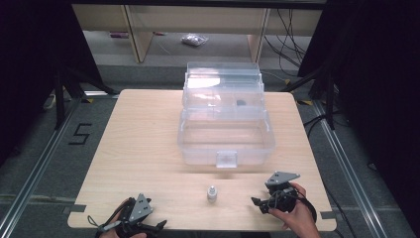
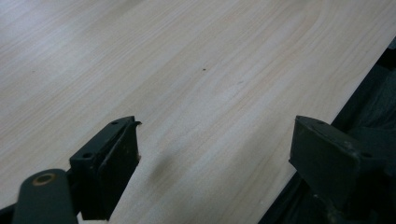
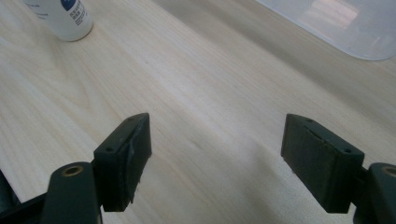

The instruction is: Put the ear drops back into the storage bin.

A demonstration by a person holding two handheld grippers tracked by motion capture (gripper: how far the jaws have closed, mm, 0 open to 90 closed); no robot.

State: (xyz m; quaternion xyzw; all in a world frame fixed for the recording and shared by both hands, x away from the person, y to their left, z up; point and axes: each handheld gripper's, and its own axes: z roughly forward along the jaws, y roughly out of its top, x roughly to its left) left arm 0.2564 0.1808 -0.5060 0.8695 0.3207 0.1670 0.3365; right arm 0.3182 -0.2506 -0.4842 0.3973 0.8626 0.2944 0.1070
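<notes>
Bottle: small white plastic bottle w/ narrow cap [image 1: 212, 193], upright on table, near front edge, about midway btw. the two grippers, touching neither; in right gripper view seen at top left [image 3: 65, 16], white w/ blue label mark, well ahead of jaws
Right gripper: black two-jaw gripper w/ grey three-cornered plate [image 1: 258, 202], held in person's right hand [image 1: 296, 214], right of bottle, jaws pointing toward it, low over table; in right gripper view [image 3: 215, 154] jaws spread wide, released, only bare wood btw. them
Left gripper: black two-jaw gripper w/ grey plate [image 1: 159, 225], at front-left corner of table, left of bottle & well apart from it; in left gripper view [image 2: 212, 154] jaws wide apart, released, nothing btw. them, right jaw out over table edge
Box: large clear plastic storage box [image 1: 225, 136], lid swung open toward the back, behind bottle at table centre; front latch [image 1: 226, 159] facing person; small dark item inside upper tray [image 1: 241, 103], too small to tell what; rounded clear corner also at top right of right gripper view [image 3: 336, 23]
Table: light wood-grain tabletop w/ rounded corners [image 1: 138, 144]
Floor: grey, black "5" mark [image 1: 79, 134] left of table
</notes>
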